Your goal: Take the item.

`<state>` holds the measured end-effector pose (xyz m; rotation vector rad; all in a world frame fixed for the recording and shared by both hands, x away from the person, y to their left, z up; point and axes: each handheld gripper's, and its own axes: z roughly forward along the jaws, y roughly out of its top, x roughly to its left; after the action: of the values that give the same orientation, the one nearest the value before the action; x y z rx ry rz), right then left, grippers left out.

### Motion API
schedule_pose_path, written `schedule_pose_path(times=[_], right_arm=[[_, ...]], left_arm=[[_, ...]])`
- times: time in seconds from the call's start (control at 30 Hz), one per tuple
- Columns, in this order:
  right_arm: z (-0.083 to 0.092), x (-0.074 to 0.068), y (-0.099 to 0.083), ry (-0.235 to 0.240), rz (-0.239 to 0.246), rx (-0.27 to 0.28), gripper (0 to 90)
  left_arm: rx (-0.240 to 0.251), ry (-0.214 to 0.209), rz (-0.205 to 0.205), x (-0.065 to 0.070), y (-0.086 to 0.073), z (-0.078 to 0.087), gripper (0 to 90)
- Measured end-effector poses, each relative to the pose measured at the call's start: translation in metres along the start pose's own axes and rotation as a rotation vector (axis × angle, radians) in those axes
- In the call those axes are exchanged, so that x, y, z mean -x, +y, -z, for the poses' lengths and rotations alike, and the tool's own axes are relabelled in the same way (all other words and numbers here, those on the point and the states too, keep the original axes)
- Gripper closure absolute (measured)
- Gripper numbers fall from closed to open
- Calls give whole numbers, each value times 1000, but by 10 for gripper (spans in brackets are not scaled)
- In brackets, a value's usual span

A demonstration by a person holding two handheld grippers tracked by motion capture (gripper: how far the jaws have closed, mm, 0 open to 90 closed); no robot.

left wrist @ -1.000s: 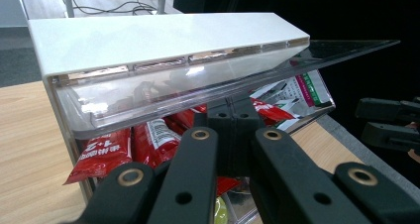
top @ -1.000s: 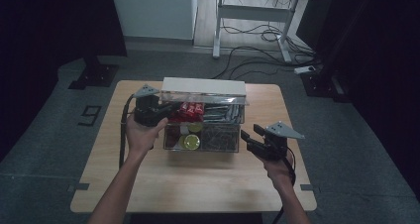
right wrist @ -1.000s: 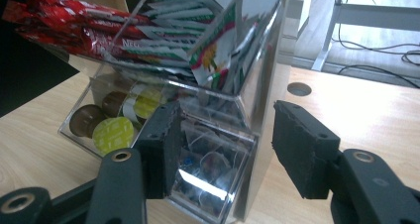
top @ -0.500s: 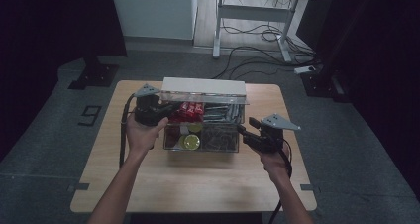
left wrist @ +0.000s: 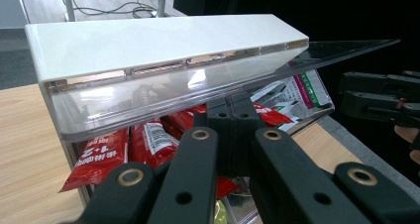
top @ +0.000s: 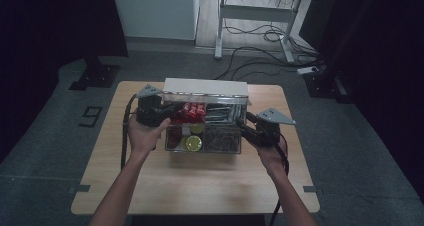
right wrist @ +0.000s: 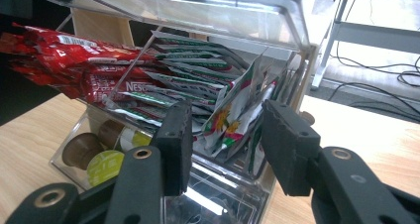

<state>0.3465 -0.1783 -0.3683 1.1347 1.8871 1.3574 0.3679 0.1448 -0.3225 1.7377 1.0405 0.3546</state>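
Right gripper view: the fingers stand apart and have just been narrowing around the green-and-white sachets in the clear organiser mid-desk. Light, floppy, slick packets; pinch an upper edge. Left gripper fingers together under the lid.

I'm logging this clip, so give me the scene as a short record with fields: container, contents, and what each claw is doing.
container: clear organizer box with white-edged lid raised, on wooden table
upper tier: red stick sachets, green-and-white sachets
lower tier: coffee capsules
left claw: shut, under the lid's edge
right claw: jaws just closing, sachets between them; pads not seen pressing
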Motion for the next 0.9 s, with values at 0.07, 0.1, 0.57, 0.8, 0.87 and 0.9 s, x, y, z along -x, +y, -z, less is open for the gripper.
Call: schedule_pose_path(times=[0.07, 0.1, 0.57, 0.8, 0.87, 0.9], right_arm=[[-4, -1, 1, -7, 6, -2, 560], [-5, -1, 1, -6, 6, -4, 563], [-27, -2, 6, -21, -7, -15, 598], [-40, -5, 6, -14, 14, -67, 729], [-41, -5, 6, -14, 15, -71, 821], [-41, -5, 6, -14, 15, -71, 821]], left_arm=[[0, 0, 0, 0, 0, 0, 900], [0, 0, 0, 0, 0, 0, 900], [-2, -3, 0, 0, 0, -1, 900], [0, -4, 1, 1, 0, -2, 900], [1, -4, 1, 1, 0, -2, 900], [1, -4, 1, 1, 0, -2, 900]])
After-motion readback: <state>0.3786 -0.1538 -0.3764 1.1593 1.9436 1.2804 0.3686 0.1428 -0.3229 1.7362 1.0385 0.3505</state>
